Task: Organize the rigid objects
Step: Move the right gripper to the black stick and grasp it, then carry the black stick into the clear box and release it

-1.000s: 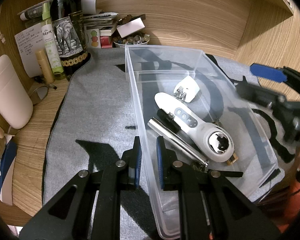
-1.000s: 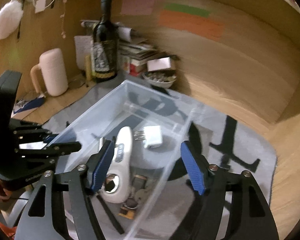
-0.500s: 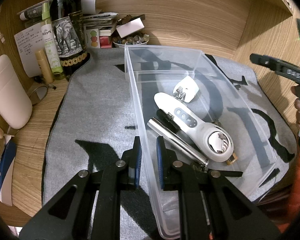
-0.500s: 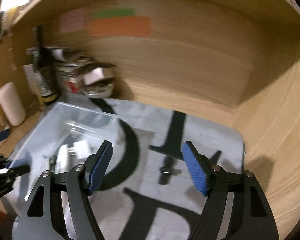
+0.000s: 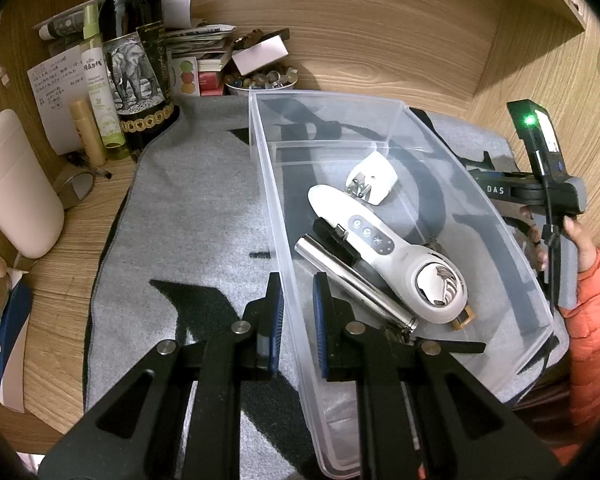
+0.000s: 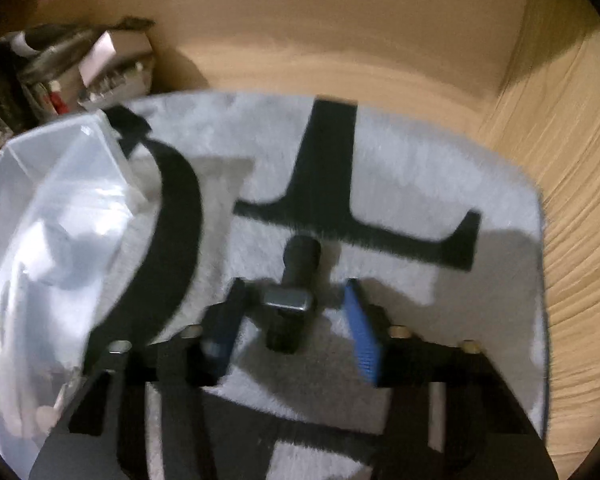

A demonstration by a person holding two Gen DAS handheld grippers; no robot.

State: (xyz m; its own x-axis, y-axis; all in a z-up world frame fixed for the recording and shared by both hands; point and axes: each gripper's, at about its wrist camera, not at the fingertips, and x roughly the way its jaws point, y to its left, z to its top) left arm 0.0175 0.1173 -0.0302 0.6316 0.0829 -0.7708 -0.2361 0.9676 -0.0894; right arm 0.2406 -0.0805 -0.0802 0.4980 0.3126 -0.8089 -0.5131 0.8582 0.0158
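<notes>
The left tool (image 5: 298, 308) is pinched onto the near wall of the clear plastic bin (image 5: 476, 184), one blue pad outside, one inside. The bin sits on a grey mat (image 5: 196, 208) with black shapes, on the wooden table (image 5: 60, 248). In the bin: a white handheld gadget (image 5: 384, 248) with a row of round buttons and a shiny metal head, a silver metal tube (image 5: 352, 280) lying alongside it, and a white plug adapter (image 5: 374, 176) further back.

Off to the right of the bin, the right tool (image 6: 296, 320) is down at the mat over a small dark thing (image 6: 294, 292) — a stubby black cylinder with a greyish metal block across its middle, lying flat on the mat. The picture is blurry, so that's all I can make out. The jaws have just been closing, with the thing between them, but there's still a gap on the right-hand pad's side — not squeezing it yet. The hand (image 5: 576, 240) holding that tool pokes out of an orange sleeve (image 5: 592, 320).
</notes>
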